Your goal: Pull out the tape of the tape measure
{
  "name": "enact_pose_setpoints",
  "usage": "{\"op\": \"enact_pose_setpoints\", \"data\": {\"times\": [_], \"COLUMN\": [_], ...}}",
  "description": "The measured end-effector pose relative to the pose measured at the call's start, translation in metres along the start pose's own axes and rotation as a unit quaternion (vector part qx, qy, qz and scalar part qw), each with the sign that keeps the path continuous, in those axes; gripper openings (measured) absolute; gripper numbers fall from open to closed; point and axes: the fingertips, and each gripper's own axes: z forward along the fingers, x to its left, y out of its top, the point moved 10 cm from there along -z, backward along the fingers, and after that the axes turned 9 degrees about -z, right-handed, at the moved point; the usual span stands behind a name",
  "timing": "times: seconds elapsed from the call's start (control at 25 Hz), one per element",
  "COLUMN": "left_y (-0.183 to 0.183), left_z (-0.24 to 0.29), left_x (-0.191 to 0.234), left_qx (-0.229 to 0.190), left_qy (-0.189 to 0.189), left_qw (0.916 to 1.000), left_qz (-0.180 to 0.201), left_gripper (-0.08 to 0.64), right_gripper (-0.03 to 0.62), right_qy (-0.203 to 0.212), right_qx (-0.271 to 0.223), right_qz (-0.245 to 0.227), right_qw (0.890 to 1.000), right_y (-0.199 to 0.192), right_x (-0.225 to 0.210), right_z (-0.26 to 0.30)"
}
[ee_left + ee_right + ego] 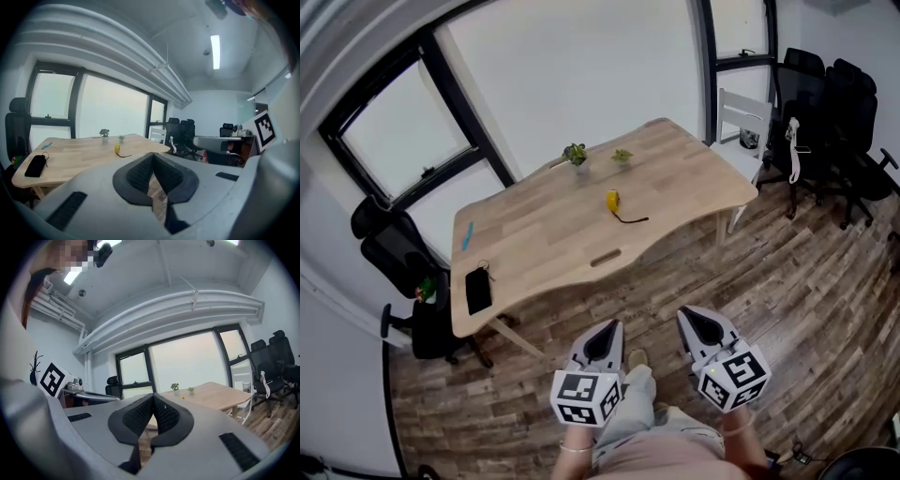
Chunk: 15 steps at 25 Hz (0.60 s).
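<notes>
wooden table point(544, 234) – bearing a black phone point(478, 290), flanked by office chairs point(853, 141).

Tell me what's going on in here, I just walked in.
A person stands a little way back from the light wooden table, holding a left gripper and a right gripper, both shut and empty. The small yellow tape measure lies untouched on the table, a short dark strip trailing from it. Neither gripper has reached it yet.
</notes>
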Motion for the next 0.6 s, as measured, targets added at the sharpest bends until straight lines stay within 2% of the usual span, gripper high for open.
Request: {"op": "enact_pose_setpoints", "data": {"times": [0.16, 0.6], "left_y": [0.007, 0.051], "left_z": [0.033, 0.124], "left_x": [0.012, 0.054], "left_qx": [0.006, -0.003], "left_qy": [-0.004, -0.023], "left_qw": [1.0000, 0.9996], "left_qz": [0.000, -0.014], "left_gripper": [0.002, 0.002], "right_gripper": [-0.003, -0.003], "right_qy": [-0.010, -0.012], "right_qx": [-0.015, -0.010], "right_qz": [-0.011, -0.032], "right_qw": [1.000, 0.999], "right_y": [-0.002, 0.016], "right_x": [-0.018, -0.068], "right_z": [0.023, 0.106]}}
